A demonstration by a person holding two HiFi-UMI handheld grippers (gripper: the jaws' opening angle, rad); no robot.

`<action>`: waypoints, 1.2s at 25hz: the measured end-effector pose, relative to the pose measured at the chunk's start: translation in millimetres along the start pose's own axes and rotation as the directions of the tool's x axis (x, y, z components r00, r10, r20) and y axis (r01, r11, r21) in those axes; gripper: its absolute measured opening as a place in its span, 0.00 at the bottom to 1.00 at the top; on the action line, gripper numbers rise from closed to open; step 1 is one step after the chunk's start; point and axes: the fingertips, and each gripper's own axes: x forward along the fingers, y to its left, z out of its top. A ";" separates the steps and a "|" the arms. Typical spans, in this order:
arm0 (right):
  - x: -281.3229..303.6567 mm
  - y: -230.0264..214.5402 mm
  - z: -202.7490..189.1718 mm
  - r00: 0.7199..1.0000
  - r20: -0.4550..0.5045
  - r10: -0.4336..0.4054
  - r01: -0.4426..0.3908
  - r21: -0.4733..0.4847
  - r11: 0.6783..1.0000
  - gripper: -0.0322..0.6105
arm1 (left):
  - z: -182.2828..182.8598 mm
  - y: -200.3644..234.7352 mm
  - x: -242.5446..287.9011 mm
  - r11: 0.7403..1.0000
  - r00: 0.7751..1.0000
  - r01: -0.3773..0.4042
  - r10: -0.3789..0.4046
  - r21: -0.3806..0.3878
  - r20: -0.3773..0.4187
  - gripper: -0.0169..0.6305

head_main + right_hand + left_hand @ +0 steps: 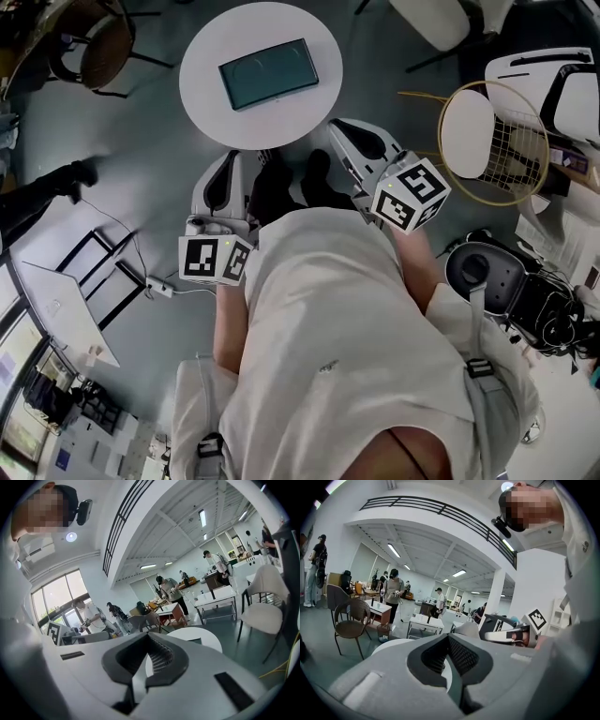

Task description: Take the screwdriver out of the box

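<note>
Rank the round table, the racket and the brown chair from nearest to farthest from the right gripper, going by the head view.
1. Table: straight ahead, its rim just beyond the tips of the right gripper.
2. Racket: off to the gripper's right side.
3. Brown chair: far off at the upper left, beyond the table.

Wicker chair [103,47]; badminton racket [520,142]; round table [208,84].

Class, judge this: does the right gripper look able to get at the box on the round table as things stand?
Probably yes: nothing lies between the right gripper and the box, though its jaws are shut.
</note>
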 end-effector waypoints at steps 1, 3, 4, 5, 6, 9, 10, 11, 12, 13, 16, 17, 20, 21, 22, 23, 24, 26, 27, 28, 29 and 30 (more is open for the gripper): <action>4.6 3.7 -0.2 1.000 -0.010 0.004 -0.004 -0.007 1.000 0.06 | 1.6 4.5 3.4 1.000 1.000 0.009 -0.009 -0.005 -0.003 0.04; 13.4 9.7 -1.2 0.999 -0.034 0.002 -0.003 -0.026 1.000 0.06 | 5.0 11.8 10.7 0.999 0.999 0.033 -0.034 -0.014 -0.010 0.04; 17.8 11.5 -1.9 0.999 -0.046 -0.010 0.008 -0.037 0.999 0.06 | 6.9 15.2 14.3 0.999 0.999 0.049 -0.049 -0.016 -0.013 0.04; 22.5 12.5 -2.7 0.998 -0.060 -0.027 0.024 -0.049 0.999 0.06 | 8.6 19.0 18.0 0.998 0.998 0.064 -0.064 -0.016 -0.018 0.04; 27.7 13.1 -3.9 0.996 -0.075 -0.045 0.040 -0.060 0.997 0.06 | 10.3 23.2 21.8 0.997 0.997 0.078 -0.078 -0.015 -0.023 0.04; 43.9 13.6 -9.3 0.990 -0.115 -0.086 0.077 -0.078 0.994 0.06 | 13.8 36.7 34.3 0.993 0.992 0.119 -0.120 -0.009 -0.045 0.04; 49.1 13.0 -11.6 0.987 -0.126 -0.098 0.089 -0.078 0.993 0.06 | 14.1 41.2 39.1 0.991 0.989 0.134 -0.135 -0.007 -0.054 0.04; 54.2 12.4 -14.4 0.984 -0.137 -0.110 0.100 -0.077 0.992 0.06 | 13.9 45.8 43.6 0.989 0.987 0.150 -0.150 -0.005 -0.063 0.04; 59.7 12.2 -17.8 0.982 -0.149 -0.120 0.110 -0.073 0.991 0.06 | 13.5 50.9 47.5 0.986 0.984 0.165 -0.165 -0.002 -0.073 0.04; 65.4 12.7 -21.5 0.979 -0.161 -0.127 0.117 -0.068 0.991 0.06 | 12.8 56.5 50.9 0.984 0.980 0.179 -0.178 0.000 -0.085 0.04; 82.3 12.2 -32.1 0.970 -0.195 -0.147 0.139 -0.051 0.989 0.06 | 9.6 72.7 61.8 0.976 0.969 0.217 -0.215 0.001 -0.124 0.04; 86.9 10.7 -34.8 0.966 -0.202 -0.160 0.153 -0.051 0.987 0.06 | 7.5 76.8 66.1 0.973 0.963 0.231 -0.229 0.000 -0.143 0.04; 98.5 7.0 -43.9 0.953 -0.221 -0.207 0.200 -0.054 0.978 0.06 | -6.9 84.0 77.4 0.954 0.927 0.300 -0.294 -0.012 -0.231 0.04; 102.1 6.7 -47.5 0.949 -0.227 -0.220 0.214 -0.050 0.976 0.06 | -13.4 85.5 80.6 0.945 0.910 0.326 -0.321 -0.024 -0.263 0.04; 105.6 7.0 -51.1 0.945 -0.232 -0.231 0.227 -0.044 0.973 0.07 | -19.6 87.1 83.7 0.936 0.892 0.350 -0.345 -0.038 -0.290 0.04; 108.9 7.7 -54.4 0.942 -0.236 -0.241 0.239 -0.039 0.970 0.08 | -25.1 88.9 86.8 0.928 0.877 0.370 -0.365 -0.046 -0.314 0.04; 112.0 8.7 -57.4 0.938 -0.239 -0.252 0.251 -0.036 0.967 0.08 | -30.1 90.9 89.9 0.921 0.862 0.387 -0.380 -0.047 -0.335 0.04; 117.4 9.5 -63.1 0.930 -0.247 -0.273 0.273 -0.035 0.961 0.09 | -39.0 94.0 96.7 0.907 0.835 0.419 -0.402 -0.039 -0.375 0.04; 119.6 8.9 -66.3 0.925 -0.252 -0.283 0.284 -0.034 0.958 0.10 | -43.7 94.6 100.6 0.900 0.822 0.435 -0.412 -0.035 -0.393 0.04; 121.4 7.4 -70.3 0.921 -0.258 -0.291 0.293 -0.031 0.956 0.11 | -48.7 94.7 104.7 0.893 0.809 0.449 -0.421 -0.030 -0.410 0.04; 123.1 5.4 -74.8 0.917 -0.265 -0.297 0.302 -0.025 0.953 0.11 | -54.3 94.8 109.0 0.887 0.798 0.461 -0.425 -0.023 -0.428 0.04; 124.8 3.0 -79.6 0.913 -0.273 -0.302 0.309 -0.018 0.951 0.11 | -60.1 95.1 113.3 0.882 0.786 0.471 -0.426 -0.013 -0.447 0.04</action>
